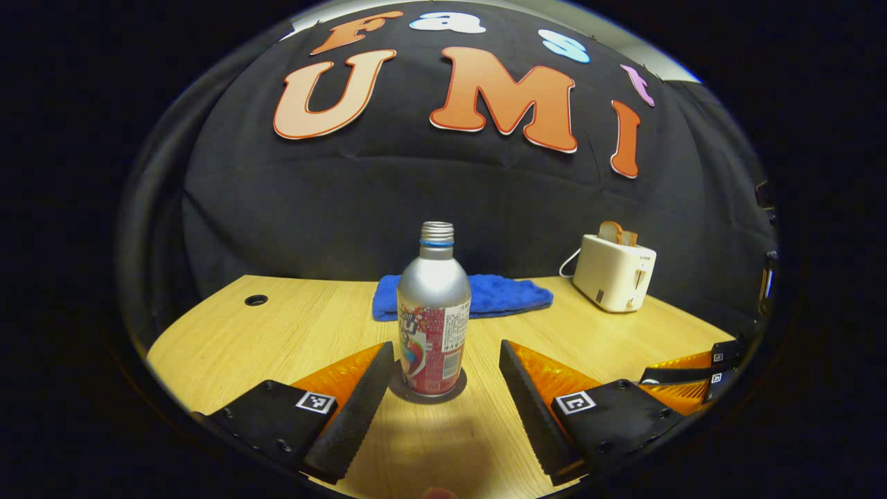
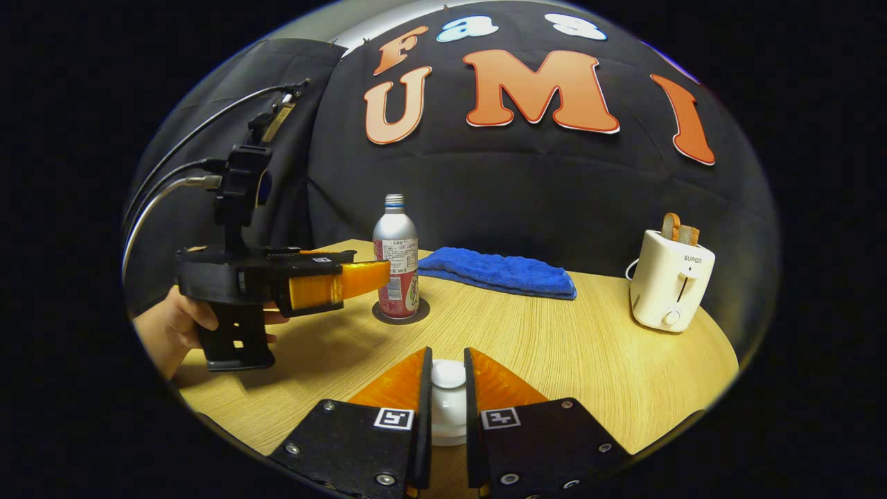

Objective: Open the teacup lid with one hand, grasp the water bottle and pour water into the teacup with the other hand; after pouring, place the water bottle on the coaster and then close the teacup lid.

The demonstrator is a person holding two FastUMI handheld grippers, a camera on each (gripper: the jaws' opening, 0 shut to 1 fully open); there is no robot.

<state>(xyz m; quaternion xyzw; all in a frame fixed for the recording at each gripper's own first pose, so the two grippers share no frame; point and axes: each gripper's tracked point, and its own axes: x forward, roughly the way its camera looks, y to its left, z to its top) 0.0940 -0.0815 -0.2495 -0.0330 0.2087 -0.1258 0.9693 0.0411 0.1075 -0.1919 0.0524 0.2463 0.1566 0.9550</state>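
Note:
A silver water bottle (image 1: 433, 305) with a red label and no cap stands upright on a dark round coaster (image 1: 457, 388). My left gripper (image 1: 446, 346) is open, with a finger on each side of the bottle's base and neither touching it. From the right gripper view, the bottle (image 2: 396, 253) stands on the coaster (image 2: 402, 315), and a hand holds the left gripper (image 2: 378, 272) level beside it. My right gripper (image 2: 447, 353) is shut on the knob of the white teacup lid (image 2: 448, 374). The lid sits on the white teacup (image 2: 449, 426), which is mostly hidden between the fingers.
A folded blue towel (image 2: 499, 272) lies behind the bottle by the wall. A white toaster (image 2: 669, 284) with bread slices stands at the right on the wooden table (image 2: 589, 346). A cable hole (image 1: 256, 300) is at the table's far left.

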